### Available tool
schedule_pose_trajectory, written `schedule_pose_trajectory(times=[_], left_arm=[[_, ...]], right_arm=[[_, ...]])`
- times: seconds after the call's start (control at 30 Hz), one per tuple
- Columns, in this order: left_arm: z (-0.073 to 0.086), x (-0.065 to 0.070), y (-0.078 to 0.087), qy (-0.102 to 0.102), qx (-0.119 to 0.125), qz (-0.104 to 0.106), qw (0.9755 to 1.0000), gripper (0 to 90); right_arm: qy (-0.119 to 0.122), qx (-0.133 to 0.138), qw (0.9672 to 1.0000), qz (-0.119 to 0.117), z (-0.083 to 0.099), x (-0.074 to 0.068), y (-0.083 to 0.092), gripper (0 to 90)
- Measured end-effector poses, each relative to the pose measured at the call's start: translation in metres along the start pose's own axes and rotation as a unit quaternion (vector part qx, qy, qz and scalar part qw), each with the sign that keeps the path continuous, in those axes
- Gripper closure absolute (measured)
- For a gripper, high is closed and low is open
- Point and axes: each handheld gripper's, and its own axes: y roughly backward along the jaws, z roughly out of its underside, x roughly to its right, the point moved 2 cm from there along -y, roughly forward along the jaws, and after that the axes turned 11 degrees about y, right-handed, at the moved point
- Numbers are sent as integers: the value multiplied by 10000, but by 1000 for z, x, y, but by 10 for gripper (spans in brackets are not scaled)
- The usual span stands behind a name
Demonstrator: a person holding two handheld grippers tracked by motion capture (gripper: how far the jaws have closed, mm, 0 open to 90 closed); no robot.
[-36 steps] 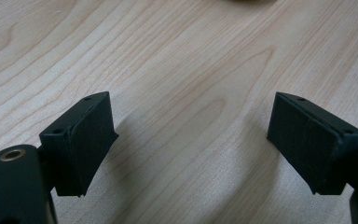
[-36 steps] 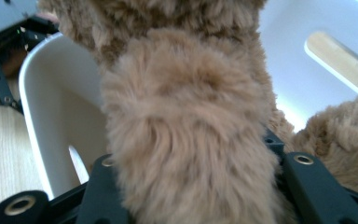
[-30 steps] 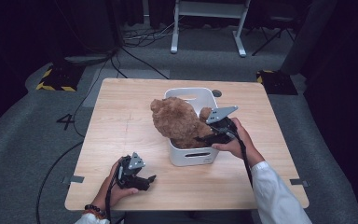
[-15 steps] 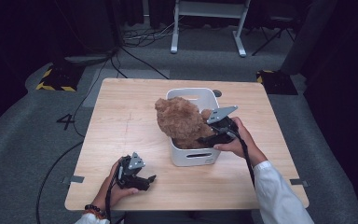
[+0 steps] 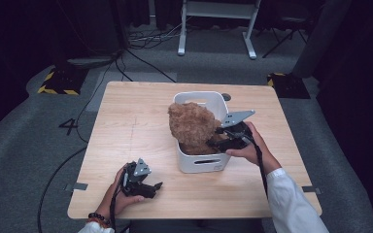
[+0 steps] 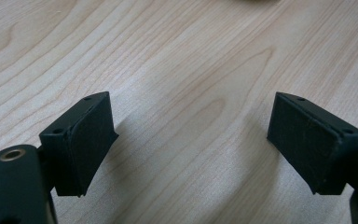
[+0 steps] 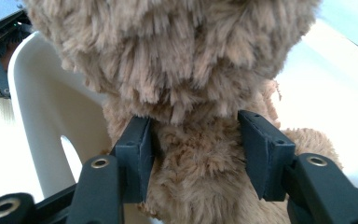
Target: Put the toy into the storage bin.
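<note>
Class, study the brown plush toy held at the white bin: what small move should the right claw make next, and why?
Probably lower it a little further. The right claw is clamped on the plush toy, its jaws having just been closing on it. The toy's lower part sits in the white bin, but its upper part leans above the rim. The left claw rests open on the table.
</note>
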Motion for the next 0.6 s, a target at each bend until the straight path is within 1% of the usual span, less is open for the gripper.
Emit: schedule_pose_trajectory(times=[0.13, 0.33, 0.47, 0.5, 0.53, 0.6], left_arm=[[0, 0, 0, 4, -3, 1, 10000, 148], [0, 0, 0, 0, 0, -1, 10000, 148], [0, 0, 0, 4, -3, 1, 10000, 148], [0, 0, 0, 3, -4, 1, 10000, 148], [0, 0, 0, 3, -3, 0, 10000, 148], [0, 0, 0, 4, -2, 1, 10000, 148]], right_arm=[[-20, 44, 10000, 50, 0, 1, 2, 449], [-66, 81, 9997, 227, 2, 2, 11, 373], [-73, 107, 9994, 311, 4, 3, 17, 350], [-94, 127, 9993, 333, 4, 4, 19, 345], [-73, 194, 9991, 383, 5, 5, 24, 320], [-73, 233, 9986, 471, 6, 5, 30, 291]])
